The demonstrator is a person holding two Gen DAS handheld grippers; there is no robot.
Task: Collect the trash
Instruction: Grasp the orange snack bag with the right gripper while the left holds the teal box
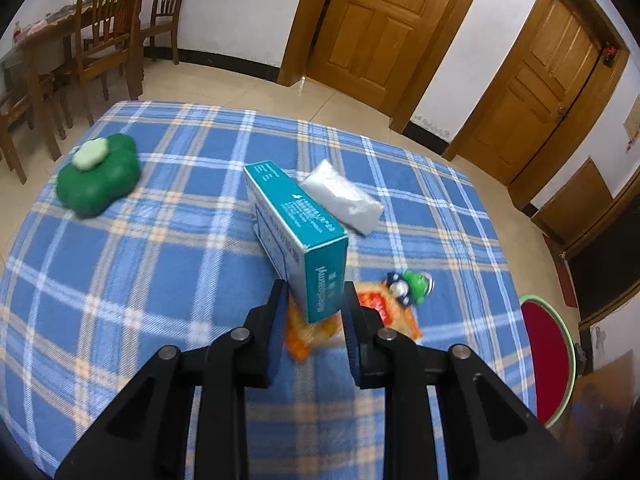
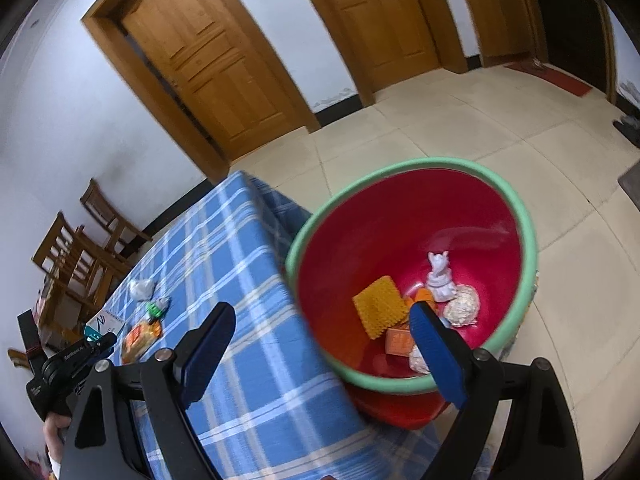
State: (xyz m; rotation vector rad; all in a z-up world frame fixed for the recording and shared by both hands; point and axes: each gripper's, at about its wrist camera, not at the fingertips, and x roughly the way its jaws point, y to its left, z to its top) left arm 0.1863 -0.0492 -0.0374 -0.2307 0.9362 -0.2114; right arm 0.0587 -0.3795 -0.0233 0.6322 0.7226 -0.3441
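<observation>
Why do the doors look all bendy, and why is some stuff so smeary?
Left wrist view: the fisheye lens bows the doors; the orange wrapper and frog toy smear, while the teal box in the left gripper stays fairly sharp. Right wrist view: the doors lean and curve too, and the bin's green rim and the tablecloth edge blur.

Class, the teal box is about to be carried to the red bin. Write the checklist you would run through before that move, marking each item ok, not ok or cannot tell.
1. Left gripper shut on the teal box: ok, pads press on its near end.
2. Box lifted off the tablecloth: ok, it tilts up over the orange packet.
3. Grip is firm: cannot tell, only the end is pinched.
4. Red bin has room: ok, trash only covers the bottom.
5. Right gripper free: ok, open and empty.
</observation>
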